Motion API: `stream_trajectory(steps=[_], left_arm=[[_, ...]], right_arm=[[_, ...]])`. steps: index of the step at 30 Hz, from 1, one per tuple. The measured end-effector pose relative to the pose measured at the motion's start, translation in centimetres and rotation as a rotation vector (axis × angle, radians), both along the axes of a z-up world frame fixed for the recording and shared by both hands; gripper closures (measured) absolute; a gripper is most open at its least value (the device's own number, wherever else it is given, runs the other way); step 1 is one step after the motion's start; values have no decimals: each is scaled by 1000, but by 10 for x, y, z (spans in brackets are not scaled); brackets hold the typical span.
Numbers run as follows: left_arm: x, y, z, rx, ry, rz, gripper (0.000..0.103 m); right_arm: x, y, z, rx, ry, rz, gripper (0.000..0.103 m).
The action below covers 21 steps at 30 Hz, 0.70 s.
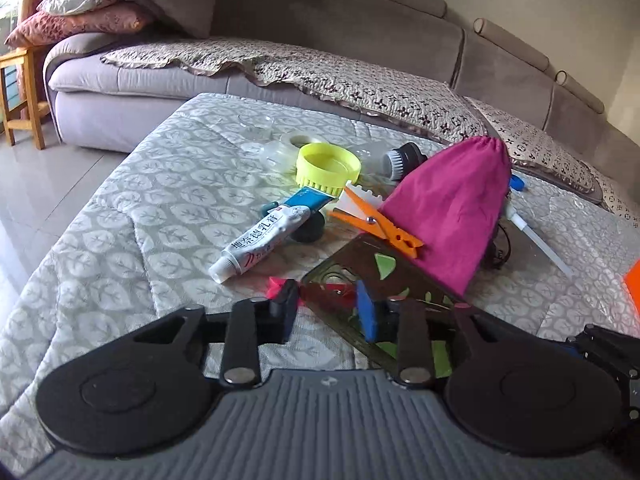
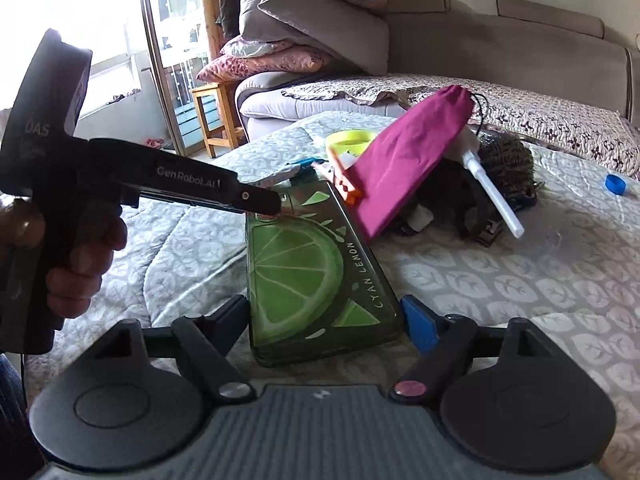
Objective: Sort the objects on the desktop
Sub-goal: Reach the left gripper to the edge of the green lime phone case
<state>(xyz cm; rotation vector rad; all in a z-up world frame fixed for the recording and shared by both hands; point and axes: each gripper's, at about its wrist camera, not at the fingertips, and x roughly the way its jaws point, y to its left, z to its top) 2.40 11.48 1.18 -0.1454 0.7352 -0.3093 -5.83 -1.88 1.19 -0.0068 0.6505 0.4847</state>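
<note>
A dark green phone case printed with a lime slice (image 2: 312,268) lies on the quilted table cover; in the left wrist view it shows as a dark slab (image 1: 372,264). My right gripper (image 2: 326,318) is open with the case's near end between its fingers. My left gripper (image 1: 330,312) is open over the case's far corner, a small red-pink item (image 1: 316,290) between its fingers; it shows in the right wrist view (image 2: 264,202). A magenta pouch (image 1: 452,208) leans on the case, with an orange clothespin (image 1: 380,228) beside it.
A white ointment tube (image 1: 264,240), a yellow-green lid (image 1: 328,168), a tape roll (image 1: 292,144), a round brush (image 1: 404,158) and a white pump tube (image 2: 492,196) lie behind. A dark knitted item (image 2: 504,160) and a blue cap (image 2: 616,183) lie right. A sofa (image 1: 320,32) runs behind.
</note>
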Motion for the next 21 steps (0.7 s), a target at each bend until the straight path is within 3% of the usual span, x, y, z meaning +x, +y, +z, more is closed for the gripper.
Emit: stream_trajectory(steps=[3, 5, 10, 14, 21], left_arm=[[2, 4, 1, -21, 19, 23, 84], [1, 7, 3, -24, 13, 28, 100], [2, 9, 1, -52, 15, 28, 99], [1, 8, 1, -77, 11, 42, 84], [6, 1, -1, -46, 8, 40, 83]], right_arm=[[-2, 1, 0, -9, -4, -1, 21], [-2, -1, 1, -5, -8, -6, 21], [-4, -3, 0, -10, -8, -7, 21], [-5, -2, -1, -12, -8, -5, 21], [-5, -5, -1, -3, -4, -4, 22]])
